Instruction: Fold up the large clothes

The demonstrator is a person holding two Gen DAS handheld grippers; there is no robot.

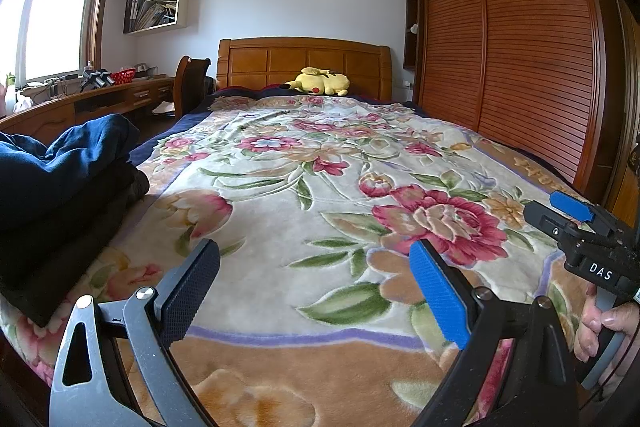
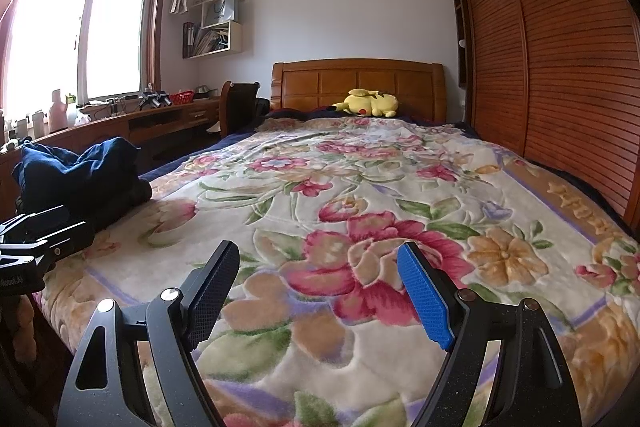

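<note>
Both the left claw (image 1: 316,291) and right claw (image 2: 318,293) hang spread and empty over the bed (image 2: 400,187). Dark clothes (image 2: 80,171) lie piled at its left edge, the top one rumpled; whether the lower ones are folded is unclear.

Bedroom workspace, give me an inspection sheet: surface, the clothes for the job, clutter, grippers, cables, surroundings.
Surface: bed covered by a floral blanket, mostly bare and fairly smooth.
Job's things: dark blue garment bunched in a heap on dark clothes at the bed's left edge, not yet spread out.
Clutter: yellow plush toy lying by the headboard.
Grippers: left gripper open, holding nothing; right gripper open, holding nothing; both above the foot of the bed.
Cables: some wires seem to lie on the desk; too small to be sure.
Surroundings: window, wall shelves, slatted wardrobe on the right.
</note>
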